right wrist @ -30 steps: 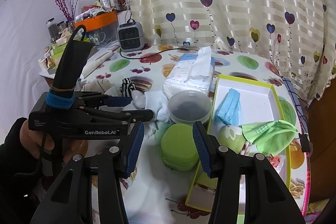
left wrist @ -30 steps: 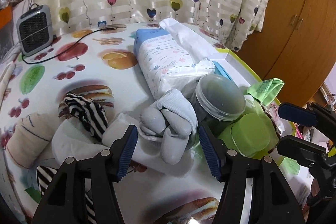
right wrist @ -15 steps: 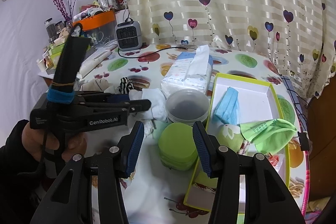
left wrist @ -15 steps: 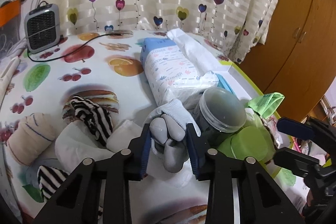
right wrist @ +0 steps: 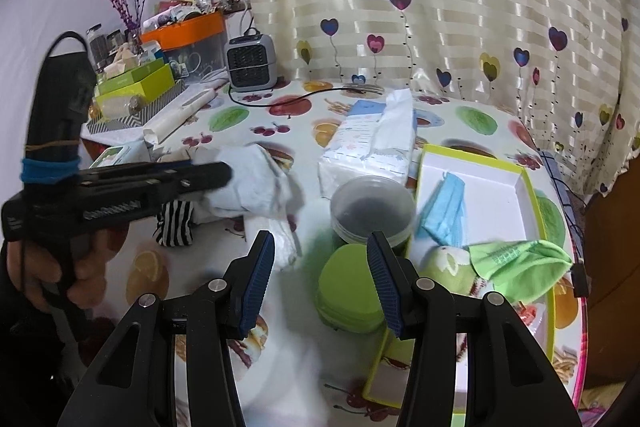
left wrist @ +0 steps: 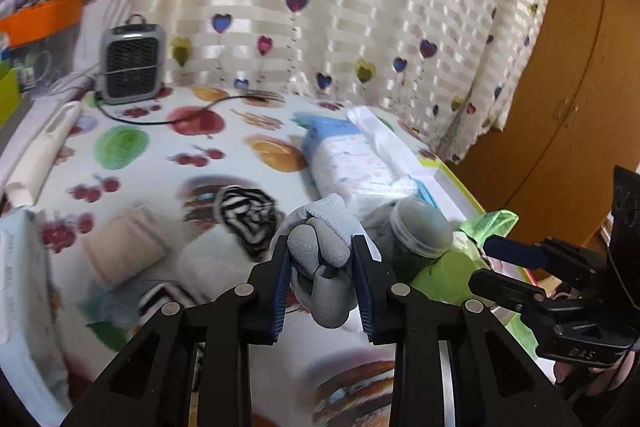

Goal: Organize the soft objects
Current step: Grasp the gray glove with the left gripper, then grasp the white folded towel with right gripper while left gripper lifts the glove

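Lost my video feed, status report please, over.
Left gripper closing on the grey glove, glove between its pads. Right gripper open, empty, above the green case. Clear jar sits close beside the glove.

Round table with white fruit-print plastic cloth (right wrist: 472, 119): grey mini heater (right wrist: 252, 65) at far edge, tissue pack (right wrist: 372, 143) mid-surface, clear lidded tub (right wrist: 370, 207), green-rimmed white box (right wrist: 496, 187) toward right edge, zebra-striped sock roll (left wrist: 246, 213) left.
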A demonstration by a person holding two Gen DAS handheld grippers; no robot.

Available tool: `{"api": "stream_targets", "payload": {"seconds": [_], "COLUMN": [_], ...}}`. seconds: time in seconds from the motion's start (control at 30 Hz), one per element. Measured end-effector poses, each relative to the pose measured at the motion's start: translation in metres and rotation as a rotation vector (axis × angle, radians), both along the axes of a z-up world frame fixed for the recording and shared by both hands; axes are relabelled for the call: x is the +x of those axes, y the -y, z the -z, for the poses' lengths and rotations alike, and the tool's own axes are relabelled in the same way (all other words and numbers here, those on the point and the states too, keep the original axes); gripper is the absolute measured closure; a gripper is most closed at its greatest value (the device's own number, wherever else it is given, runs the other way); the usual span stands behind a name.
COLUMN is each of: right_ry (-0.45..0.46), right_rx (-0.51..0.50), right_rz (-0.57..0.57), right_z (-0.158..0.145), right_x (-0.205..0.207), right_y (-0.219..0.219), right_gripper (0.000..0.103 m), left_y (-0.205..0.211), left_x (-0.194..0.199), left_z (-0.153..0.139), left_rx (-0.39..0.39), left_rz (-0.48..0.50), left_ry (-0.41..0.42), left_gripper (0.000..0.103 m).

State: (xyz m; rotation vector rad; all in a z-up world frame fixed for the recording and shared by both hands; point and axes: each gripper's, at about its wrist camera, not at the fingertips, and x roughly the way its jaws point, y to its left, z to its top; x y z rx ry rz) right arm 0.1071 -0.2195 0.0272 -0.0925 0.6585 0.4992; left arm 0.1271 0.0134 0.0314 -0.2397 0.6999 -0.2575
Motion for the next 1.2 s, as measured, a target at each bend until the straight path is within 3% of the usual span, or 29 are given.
{"api": "stream_targets", "payload": {"seconds": [0.33,0.6,1.2], "right_ry": [-0.023,-0.091,-0.163], "right_rx": [-0.027,-0.081,-0.256], "right_rz": [-0.099,-0.168,-0.173], "right_z": [0.002,0.017,0.052], "right_x": [0.008,0.030,0.054], "right_y": [-0.039,-0.071,-0.108], "right_gripper": [0.054,0.054,0.054], "left_y": [-0.039,-0.052,-0.058], "left_x": [-0.017,-0.026,-0.034], "left_z": [0.005,0.005,0.002], "left_rx": [-0.019,-0.040,-0.060], "left_rz": [-0.100,-0.118,-0.120], "left_ry": [-0.014,-0.006,0.013], "left_gripper": [0.075,0.075,0.075]}}
